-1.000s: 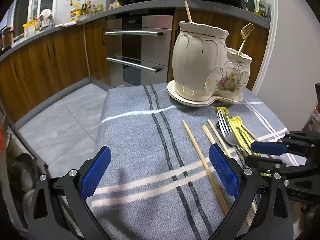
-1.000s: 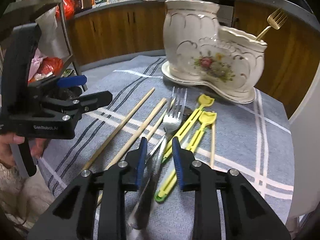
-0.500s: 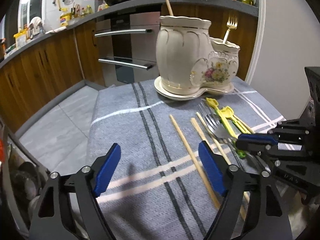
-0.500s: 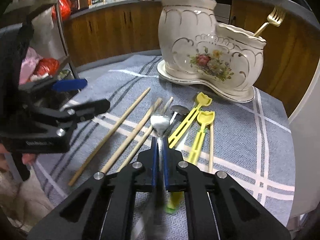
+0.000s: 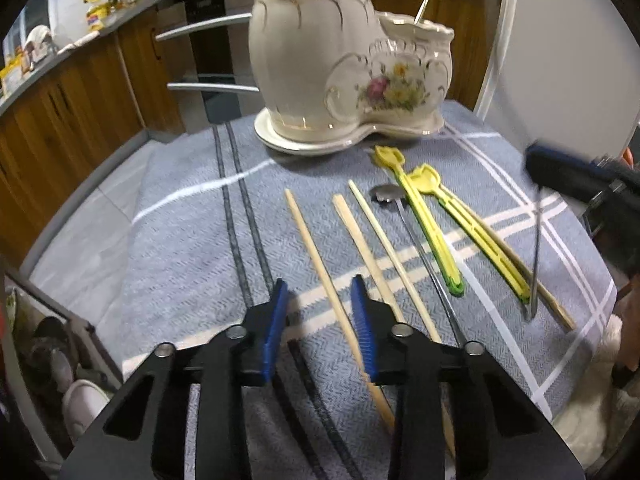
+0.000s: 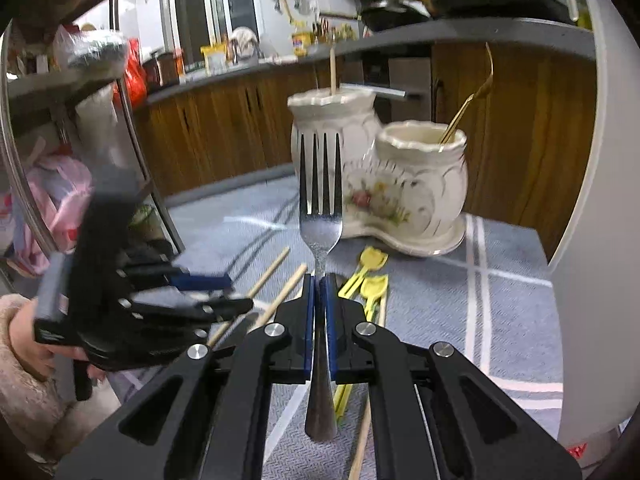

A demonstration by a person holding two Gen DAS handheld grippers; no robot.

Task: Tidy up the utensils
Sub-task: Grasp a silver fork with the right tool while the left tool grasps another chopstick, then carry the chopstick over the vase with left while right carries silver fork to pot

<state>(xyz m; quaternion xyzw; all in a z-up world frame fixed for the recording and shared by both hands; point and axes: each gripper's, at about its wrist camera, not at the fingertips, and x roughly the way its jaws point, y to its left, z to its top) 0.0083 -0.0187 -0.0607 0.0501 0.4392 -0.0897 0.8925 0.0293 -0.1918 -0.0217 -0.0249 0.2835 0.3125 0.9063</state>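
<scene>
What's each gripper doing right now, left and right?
Left gripper: jaws closing around a wooden chopstick, not yet gripping.
Right gripper: shut on the silver fork.

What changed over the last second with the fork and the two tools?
The right tool shut on the silver fork and lifted it off the cloth, tines up. The left tool came down over a wooden chopstick, its jaws closing around it. The ceramic holder, yellow utensils and other chopsticks stayed put.

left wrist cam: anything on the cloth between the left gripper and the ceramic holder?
Yes. In the left wrist view, wooden chopsticks lie on the striped cloth between the left gripper, jaws closing around one, and the ceramic holder.
</scene>
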